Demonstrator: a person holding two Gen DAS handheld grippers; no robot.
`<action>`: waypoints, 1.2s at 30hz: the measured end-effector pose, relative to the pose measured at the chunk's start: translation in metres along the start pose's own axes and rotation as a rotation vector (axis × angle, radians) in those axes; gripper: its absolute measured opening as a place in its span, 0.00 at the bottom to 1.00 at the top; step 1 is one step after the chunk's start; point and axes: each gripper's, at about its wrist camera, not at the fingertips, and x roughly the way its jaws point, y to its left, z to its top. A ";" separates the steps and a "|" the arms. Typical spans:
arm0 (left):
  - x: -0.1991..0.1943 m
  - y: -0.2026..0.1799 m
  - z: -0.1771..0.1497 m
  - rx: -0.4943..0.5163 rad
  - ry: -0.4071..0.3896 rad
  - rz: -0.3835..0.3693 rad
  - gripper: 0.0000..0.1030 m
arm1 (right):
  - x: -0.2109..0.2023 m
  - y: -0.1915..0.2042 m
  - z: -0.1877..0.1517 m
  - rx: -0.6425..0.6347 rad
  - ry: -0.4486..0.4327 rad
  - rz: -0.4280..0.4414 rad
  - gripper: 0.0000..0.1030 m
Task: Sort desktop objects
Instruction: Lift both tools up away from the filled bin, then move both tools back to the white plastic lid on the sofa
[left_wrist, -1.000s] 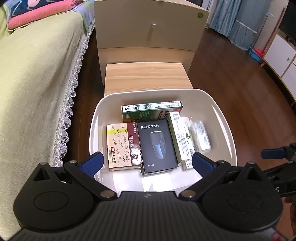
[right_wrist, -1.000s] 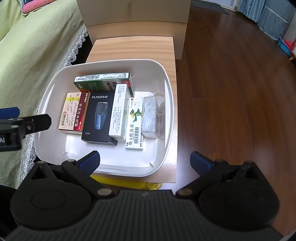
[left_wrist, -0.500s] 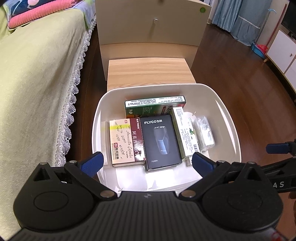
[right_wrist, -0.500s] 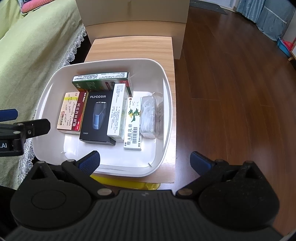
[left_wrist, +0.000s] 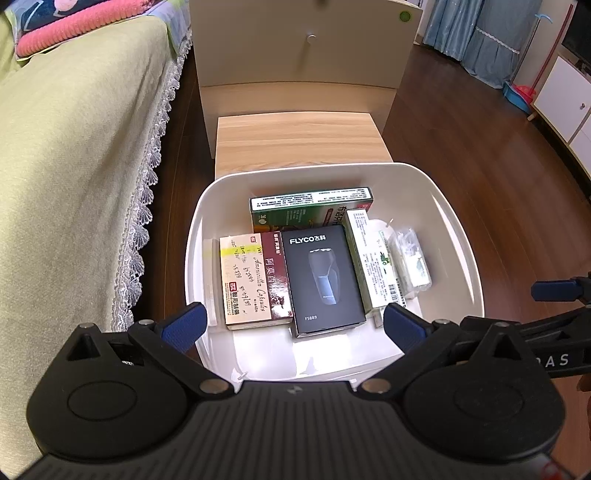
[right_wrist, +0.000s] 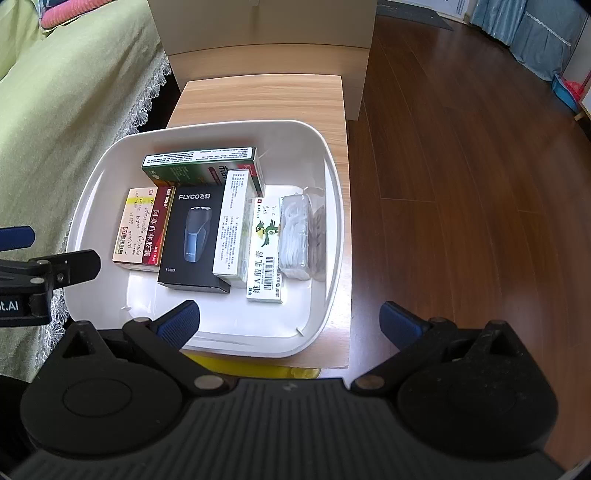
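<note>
Beside bed (left_wrist: 74, 147), wooden table (right_wrist: 258, 99) bears tray (right_wrist: 325, 155).

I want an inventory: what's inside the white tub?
Inside the white tub: black FLYCO box, green box, red-and-cream box, two white boxes, clear bag. Anything beneath them is hidden.

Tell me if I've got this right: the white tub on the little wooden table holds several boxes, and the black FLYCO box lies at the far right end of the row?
Not quite. The black FLYCO box lies mid-row in the white tub on the wooden table; a clear packet ends the row on the right, as the right wrist view shows.
</note>
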 end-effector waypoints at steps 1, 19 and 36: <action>0.000 0.000 0.000 0.000 -0.002 -0.001 0.99 | 0.000 0.000 0.000 0.000 0.000 0.001 0.99; -0.024 0.009 0.008 -0.045 -0.109 0.019 0.99 | -0.008 0.003 0.004 -0.007 -0.037 0.024 0.99; -0.136 0.056 0.002 -0.186 -0.359 0.134 0.99 | -0.042 0.019 0.016 -0.009 -0.199 0.162 0.99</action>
